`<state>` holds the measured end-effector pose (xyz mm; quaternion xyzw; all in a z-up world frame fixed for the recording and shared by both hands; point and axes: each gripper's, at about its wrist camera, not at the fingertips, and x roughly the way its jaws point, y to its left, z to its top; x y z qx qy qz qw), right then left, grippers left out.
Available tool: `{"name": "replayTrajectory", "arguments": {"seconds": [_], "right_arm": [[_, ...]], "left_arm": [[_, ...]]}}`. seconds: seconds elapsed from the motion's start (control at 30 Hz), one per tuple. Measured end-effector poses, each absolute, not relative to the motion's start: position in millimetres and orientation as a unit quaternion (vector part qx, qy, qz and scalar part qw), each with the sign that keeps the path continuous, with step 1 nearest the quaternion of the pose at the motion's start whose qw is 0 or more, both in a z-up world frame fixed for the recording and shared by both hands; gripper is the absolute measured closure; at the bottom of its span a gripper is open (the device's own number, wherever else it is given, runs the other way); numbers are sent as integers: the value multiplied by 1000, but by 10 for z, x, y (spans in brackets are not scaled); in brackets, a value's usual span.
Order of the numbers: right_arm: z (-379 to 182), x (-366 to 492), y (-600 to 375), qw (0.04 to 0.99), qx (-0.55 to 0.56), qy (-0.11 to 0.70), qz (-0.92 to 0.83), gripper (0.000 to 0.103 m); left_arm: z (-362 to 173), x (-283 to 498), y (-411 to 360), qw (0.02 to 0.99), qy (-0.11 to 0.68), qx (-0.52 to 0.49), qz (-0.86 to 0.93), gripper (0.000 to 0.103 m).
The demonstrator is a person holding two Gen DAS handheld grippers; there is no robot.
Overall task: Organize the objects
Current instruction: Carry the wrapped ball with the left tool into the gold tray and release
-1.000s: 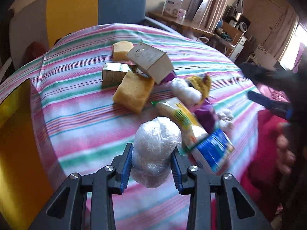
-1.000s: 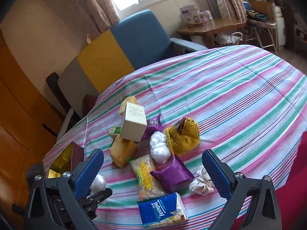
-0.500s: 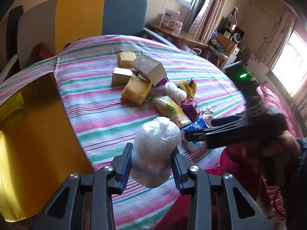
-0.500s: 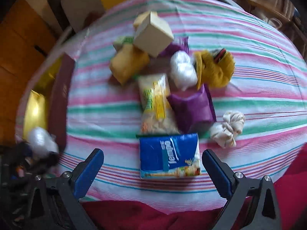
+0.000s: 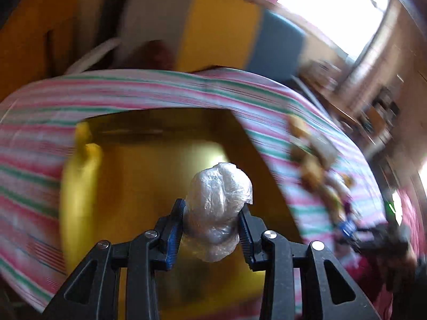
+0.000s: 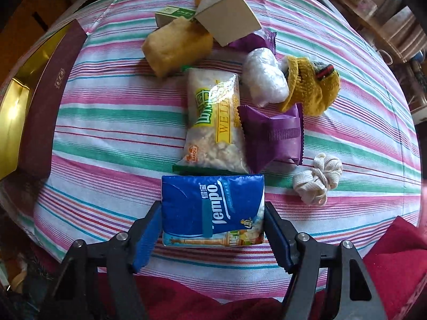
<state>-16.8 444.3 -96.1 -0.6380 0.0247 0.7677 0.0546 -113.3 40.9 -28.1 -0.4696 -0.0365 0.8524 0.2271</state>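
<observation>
Plastic-wrapped white bundle (image 5: 217,202) clamped between left gripper (image 5: 210,234) fingers, held over the open gold-lined box (image 5: 149,165) that sits at the edge of the striped counter (image 5: 133,90); view heavily motion-blurred. Blue tissue pack (image 6: 213,210) lying flat on the counter at its near edge, sitting between right gripper (image 6: 212,234) fingers. Right jaws just been closing, blue pads now at both side edges of the pack; can't tell for sure whether they press yet, pack not lifted. Just beyond the tissue pack: clear snack bag (image 6: 210,122) with yellow-green label, touching its far edge. Purple packet (image 6: 272,136) beside the snack bag on the right, overlapping it. Second wrapped white bundle (image 6: 264,77) further back, against a yellow knitted item (image 6: 312,85). Knotted cream strap (image 6: 317,181) alone to the right, near the tissue pack but apart. Yellow sponge (image 6: 176,48) at the back, beige carton (image 6: 229,18) leaning on it, small green-white box (image 6: 173,14) behind. Maroon box wall visible at far left of the right view, gold inside.
</observation>
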Motion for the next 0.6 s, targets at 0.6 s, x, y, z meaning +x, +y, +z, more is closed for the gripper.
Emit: {"name": "replayTrajectory", "arguments": {"seconds": [0.6], "right_arm": [[-891, -89, 4525, 53, -635, 20, 770, 30]], "left_arm": [[-758, -2184, 130, 123, -21, -509, 852, 65]]}}
